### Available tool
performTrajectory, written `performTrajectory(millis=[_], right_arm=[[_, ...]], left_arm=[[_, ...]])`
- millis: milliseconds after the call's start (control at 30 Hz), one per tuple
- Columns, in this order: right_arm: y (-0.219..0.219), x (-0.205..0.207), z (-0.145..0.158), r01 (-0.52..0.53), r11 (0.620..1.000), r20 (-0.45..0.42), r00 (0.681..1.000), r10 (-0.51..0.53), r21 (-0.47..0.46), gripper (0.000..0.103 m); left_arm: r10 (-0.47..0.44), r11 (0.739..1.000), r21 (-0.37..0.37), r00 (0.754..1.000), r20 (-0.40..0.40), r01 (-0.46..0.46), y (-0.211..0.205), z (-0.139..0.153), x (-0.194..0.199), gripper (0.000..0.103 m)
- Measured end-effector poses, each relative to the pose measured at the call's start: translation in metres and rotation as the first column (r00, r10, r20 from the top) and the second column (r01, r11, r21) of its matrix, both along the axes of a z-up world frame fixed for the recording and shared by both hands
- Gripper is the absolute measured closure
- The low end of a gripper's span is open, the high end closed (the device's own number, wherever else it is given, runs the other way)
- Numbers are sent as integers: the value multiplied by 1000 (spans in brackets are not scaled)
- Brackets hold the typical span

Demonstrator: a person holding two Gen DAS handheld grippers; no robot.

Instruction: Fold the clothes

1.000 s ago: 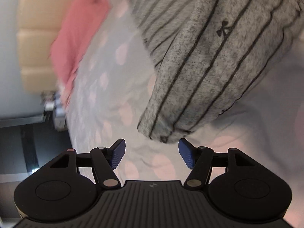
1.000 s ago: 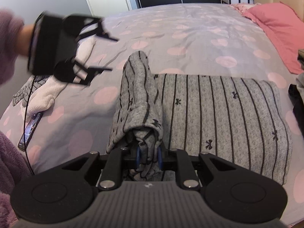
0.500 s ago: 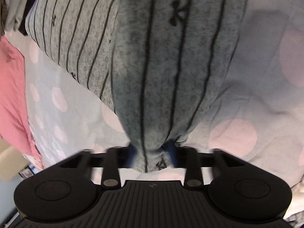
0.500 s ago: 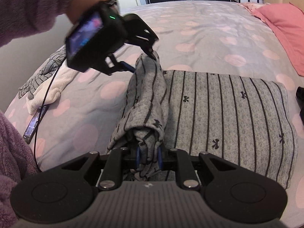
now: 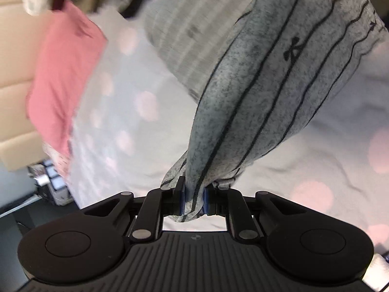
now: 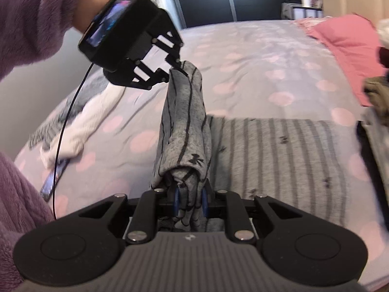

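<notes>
A bed [image 5: 316, 146] with a spotty grey cover fills the left wrist view, with a pink pillow [image 5: 63, 77] at its far end. The left gripper [image 5: 193, 200] pinches one edge of the grey striped top [image 5: 279, 73] and lifts it. In the right wrist view, the right gripper [image 6: 190, 203] pinches another bunched edge of the top, whose other half lies flat on the bed.

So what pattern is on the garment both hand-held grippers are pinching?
Grey marl garment with thin dark stripes and small dark bow motifs, clearest in the left wrist view.
</notes>
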State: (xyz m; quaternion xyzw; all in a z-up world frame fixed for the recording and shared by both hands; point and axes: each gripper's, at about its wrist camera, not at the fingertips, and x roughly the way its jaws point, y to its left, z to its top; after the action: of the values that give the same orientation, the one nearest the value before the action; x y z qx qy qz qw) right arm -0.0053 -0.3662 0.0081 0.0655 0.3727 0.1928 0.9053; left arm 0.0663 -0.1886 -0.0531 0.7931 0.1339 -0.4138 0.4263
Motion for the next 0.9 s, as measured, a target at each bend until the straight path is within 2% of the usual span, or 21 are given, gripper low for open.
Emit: performTrajectory(millis=[133,300,567,667,800,900], right_arm=[[-29,-5,-3,86,996,-21,996,-86,-2,84],[-62,-9,-13,184,983,-66,980,-185,-27,84],[-114,-16,-28,334,939,-131,930,-342,-76,84],[-122,-12,-38,361,926,-159,913,-375,-111,84],[-123,-4,-50,356,921,-196,903,-382,-158,82],[-120,-1,-52,363,907,-197,893,-404,-213,73]], left_arm=[[-31,997,-63,999,21,33,-53,18,2,92],[-111,991,-77,993,27,113,-128,14,11,92],[-101,988,-121,994,-49,95,-181,-23,42,92],[-98,987,-137,992,-77,87,-201,-37,53,91],[-73,983,-177,991,-112,53,-217,-52,80,85],[-46,974,-226,991,-123,17,-207,-46,93,74]])
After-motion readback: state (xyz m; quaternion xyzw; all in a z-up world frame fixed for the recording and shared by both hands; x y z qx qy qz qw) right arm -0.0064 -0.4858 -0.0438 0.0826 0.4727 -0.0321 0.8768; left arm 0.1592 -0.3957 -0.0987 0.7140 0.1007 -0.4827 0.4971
